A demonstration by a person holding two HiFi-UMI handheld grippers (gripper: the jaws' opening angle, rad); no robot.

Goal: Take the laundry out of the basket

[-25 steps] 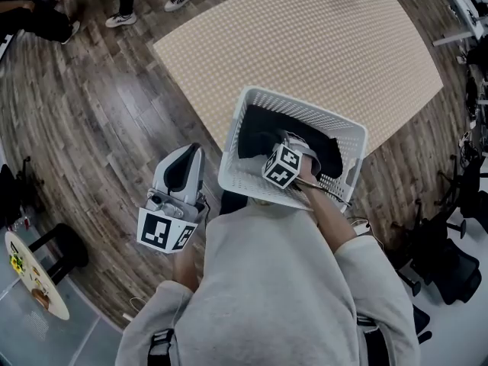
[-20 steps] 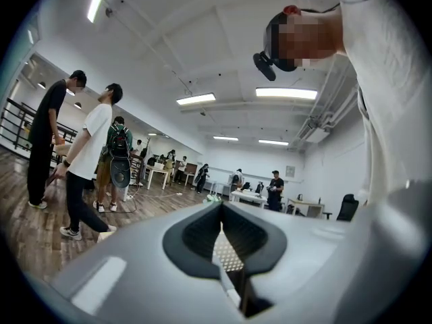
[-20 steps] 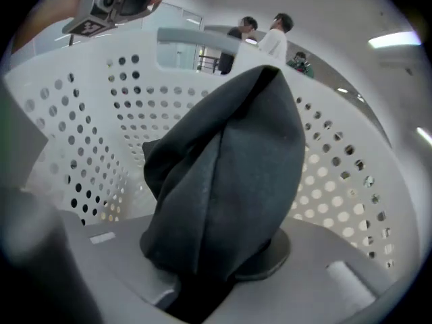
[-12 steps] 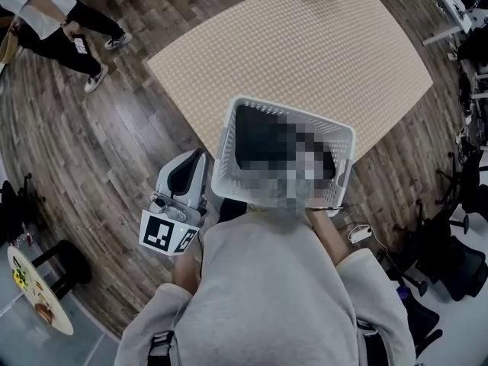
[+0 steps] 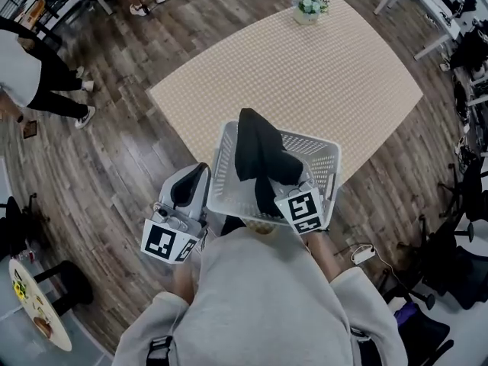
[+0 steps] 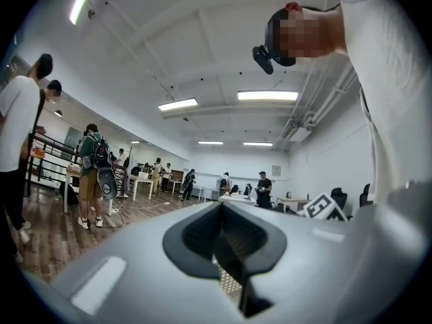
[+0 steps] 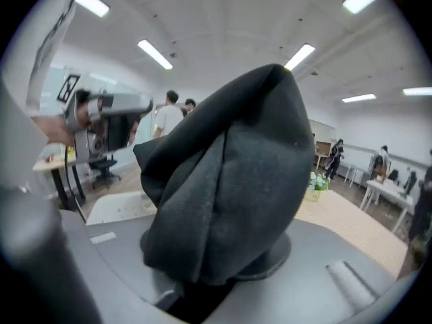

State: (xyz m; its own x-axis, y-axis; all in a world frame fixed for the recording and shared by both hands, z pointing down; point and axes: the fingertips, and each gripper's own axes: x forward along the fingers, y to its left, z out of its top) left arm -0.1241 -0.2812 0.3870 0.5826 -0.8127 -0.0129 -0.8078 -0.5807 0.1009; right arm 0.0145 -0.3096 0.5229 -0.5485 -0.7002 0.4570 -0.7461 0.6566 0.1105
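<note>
A white slatted laundry basket stands at the near edge of a beige checked table. My right gripper is shut on a black garment and holds it up over the basket, bunched and draped. In the right gripper view the black garment fills the middle and hides the right gripper jaws. The basket floor under the cloth is mostly hidden. My left gripper hangs left of the basket, over the wooden floor, jaws together and empty. In the left gripper view the left gripper points across the room.
A small potted plant sits at the table's far edge. A person stands at the far left on the wood floor. Black office chairs crowd the right side. A round side table is at the lower left.
My right gripper has risen from inside the basket, pulling the black garment up above the rim. The left gripper has stayed beside the basket.
</note>
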